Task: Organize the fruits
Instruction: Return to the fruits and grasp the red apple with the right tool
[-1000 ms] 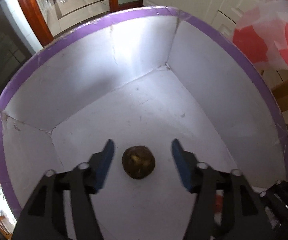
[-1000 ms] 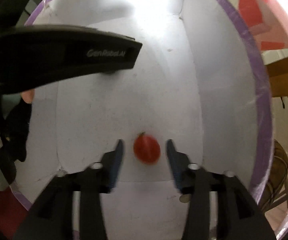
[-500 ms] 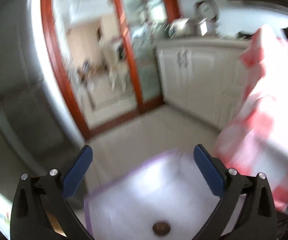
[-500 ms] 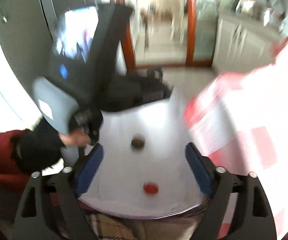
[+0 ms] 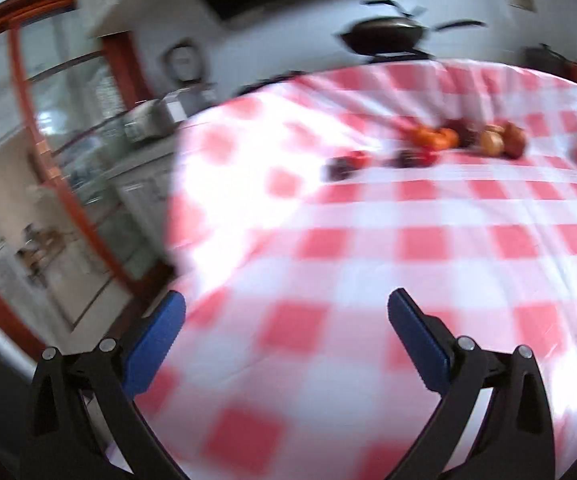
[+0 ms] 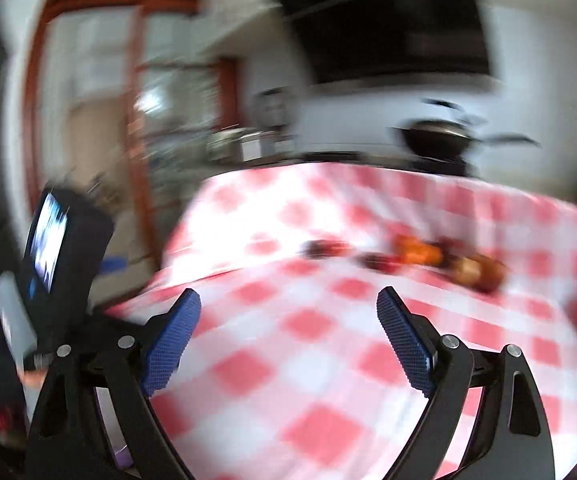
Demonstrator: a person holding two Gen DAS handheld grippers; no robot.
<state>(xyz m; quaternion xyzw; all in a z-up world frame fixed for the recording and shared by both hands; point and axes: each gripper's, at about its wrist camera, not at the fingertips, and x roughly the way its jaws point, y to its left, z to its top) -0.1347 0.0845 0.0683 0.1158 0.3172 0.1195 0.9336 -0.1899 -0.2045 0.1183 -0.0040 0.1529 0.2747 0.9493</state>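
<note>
A worktop (image 5: 428, 240) draped in a red-and-white checked cloth fills both wrist views, with a kitchen wall, a dark pan and a glazed door blurred behind it. Toward the worktop's far side, right of centre, a loose cluster of fruits (image 5: 440, 144) lies on the cloth: orange ones in the middle, dark ones to the left, brownish ones to the right. Motion blur hides their exact kinds and count. In the right wrist view the same cluster (image 6: 420, 258) sits well beyond the fingertips.

The left claw (image 5: 286, 334) is released, its blue pads spread wide with only cloth between them. The right claw (image 6: 288, 330) is likewise released and empty. Both have just been opening. At the left edge of the right wrist view, the body of the other handheld device shows, blurred.

The step in hand looks like a reach toward the cluster for the next pieces. To do it well, slow each claw before arrival, pick one outlying fruit each so neighbours do not roll, straddle it squarely, and clench gently, since ripe fruit bruises and the cloth may wrinkle.
</note>
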